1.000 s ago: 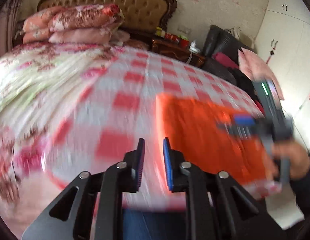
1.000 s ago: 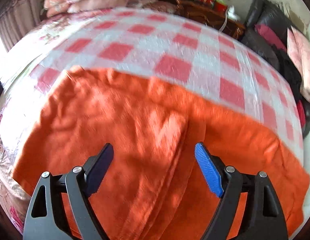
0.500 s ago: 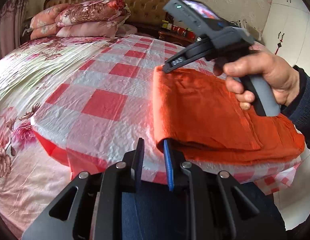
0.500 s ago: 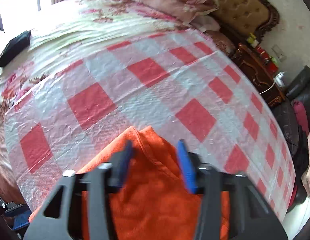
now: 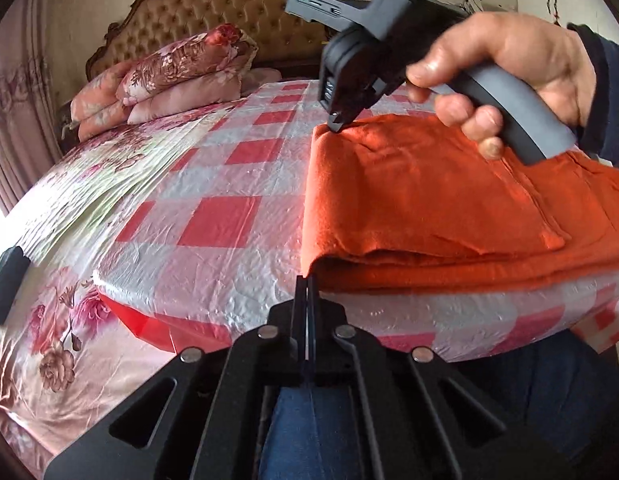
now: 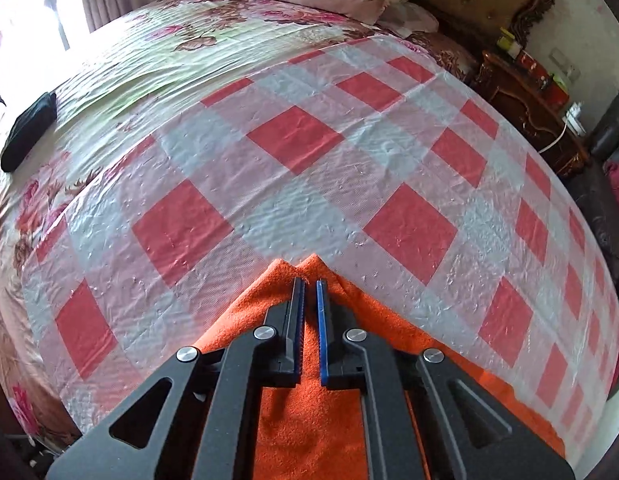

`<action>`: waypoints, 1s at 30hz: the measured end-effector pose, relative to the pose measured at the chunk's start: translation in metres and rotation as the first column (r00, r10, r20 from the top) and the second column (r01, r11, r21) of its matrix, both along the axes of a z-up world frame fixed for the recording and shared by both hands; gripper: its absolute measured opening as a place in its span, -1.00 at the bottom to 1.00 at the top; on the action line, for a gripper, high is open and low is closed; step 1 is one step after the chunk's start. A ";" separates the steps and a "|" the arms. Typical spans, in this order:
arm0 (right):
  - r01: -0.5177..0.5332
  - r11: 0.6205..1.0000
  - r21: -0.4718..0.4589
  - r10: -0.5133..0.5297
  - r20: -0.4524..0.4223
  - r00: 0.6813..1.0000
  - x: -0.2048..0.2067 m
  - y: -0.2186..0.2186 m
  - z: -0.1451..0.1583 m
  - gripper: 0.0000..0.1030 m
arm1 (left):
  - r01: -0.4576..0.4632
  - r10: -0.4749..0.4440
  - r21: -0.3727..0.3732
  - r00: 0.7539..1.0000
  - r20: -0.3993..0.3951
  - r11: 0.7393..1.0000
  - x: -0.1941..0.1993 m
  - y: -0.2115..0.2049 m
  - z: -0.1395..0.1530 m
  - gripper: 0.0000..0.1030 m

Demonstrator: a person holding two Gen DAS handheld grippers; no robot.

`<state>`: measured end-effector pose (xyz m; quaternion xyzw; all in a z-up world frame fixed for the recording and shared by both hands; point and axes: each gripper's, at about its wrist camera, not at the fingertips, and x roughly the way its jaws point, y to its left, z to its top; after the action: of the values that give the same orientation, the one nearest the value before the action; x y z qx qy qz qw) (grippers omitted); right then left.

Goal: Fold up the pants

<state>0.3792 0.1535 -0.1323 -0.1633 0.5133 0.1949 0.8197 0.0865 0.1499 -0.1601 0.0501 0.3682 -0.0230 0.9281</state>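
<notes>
Folded orange pants point(image 5: 449, 204) lie on red-white checked plastic sheet point(image 5: 213, 216) over floral bed, just ahead-right of left gripper point(image 5: 306, 280), which is clenched on nothing. Right gripper point(image 6: 308, 282) pinches pants' far corner. Pillows point(image 5: 169, 76) and tufted headboard point(image 5: 213, 12) well ahead; nightstand point(image 6: 525, 100) ahead-right of right gripper.

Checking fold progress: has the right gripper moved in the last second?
Yes. The right gripper went from the pants' near right side to their far-left corner, toward the headboard.
</notes>
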 end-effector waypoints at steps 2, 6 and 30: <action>0.000 1.000 0.005 0.000 -0.003 1.000 0.000 -0.001 0.000 -0.91 | -0.008 0.008 0.009 1.000 0.029 1.000 -0.005 -0.001 0.006 -0.74; -0.003 1.000 -0.003 0.002 -0.005 1.000 -0.002 0.000 0.000 -0.91 | -0.001 -0.006 0.109 0.998 0.058 0.994 -0.008 -0.016 0.004 -0.54; 0.025 0.993 -0.113 -0.015 0.093 0.996 -0.009 0.013 -0.003 -0.94 | -0.095 0.062 0.351 0.993 0.104 0.932 0.004 -0.046 -0.013 -0.94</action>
<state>0.3704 0.1660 -0.1352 -0.2135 0.4870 0.1493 0.8337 0.0908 0.1034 -0.1729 0.2030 0.3254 0.0834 0.9198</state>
